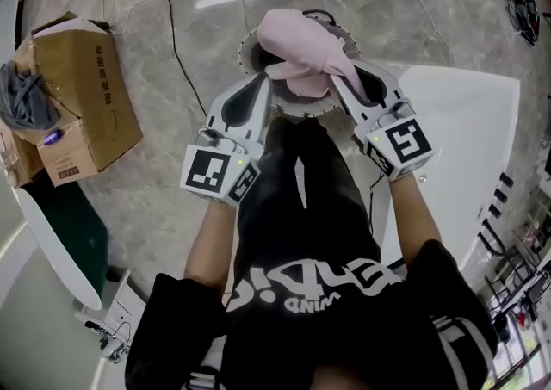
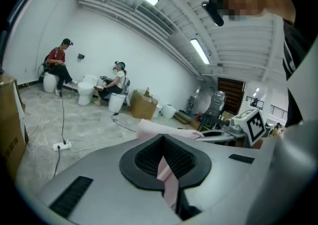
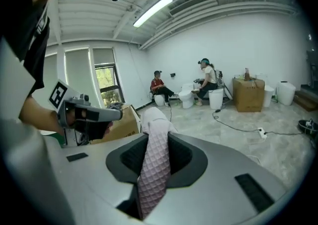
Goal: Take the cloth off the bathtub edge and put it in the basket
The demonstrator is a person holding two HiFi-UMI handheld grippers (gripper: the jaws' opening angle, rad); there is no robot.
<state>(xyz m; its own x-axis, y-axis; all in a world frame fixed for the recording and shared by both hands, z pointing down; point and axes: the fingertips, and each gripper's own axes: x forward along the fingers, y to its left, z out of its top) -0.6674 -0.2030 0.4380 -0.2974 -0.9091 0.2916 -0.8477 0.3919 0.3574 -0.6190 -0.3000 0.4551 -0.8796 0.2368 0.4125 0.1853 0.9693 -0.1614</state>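
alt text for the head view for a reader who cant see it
A person, seen from above, holds a bunched pink cloth over a round basket, the left hand-held gripper and the right hand-held gripper each clamped on it. A white bathtub lies to the right and an open cardboard box to the left.

We see a pale pink cloth (image 1: 301, 48) with a quilted diamond pattern. The left tongs (image 1: 258, 91) and right tongs (image 1: 349, 83) are grey with black pads and black-and-white square markers. Right of the cloth the bathtub (image 1: 465, 121) is white; the floor (image 1: 155, 199) is grey marbled.
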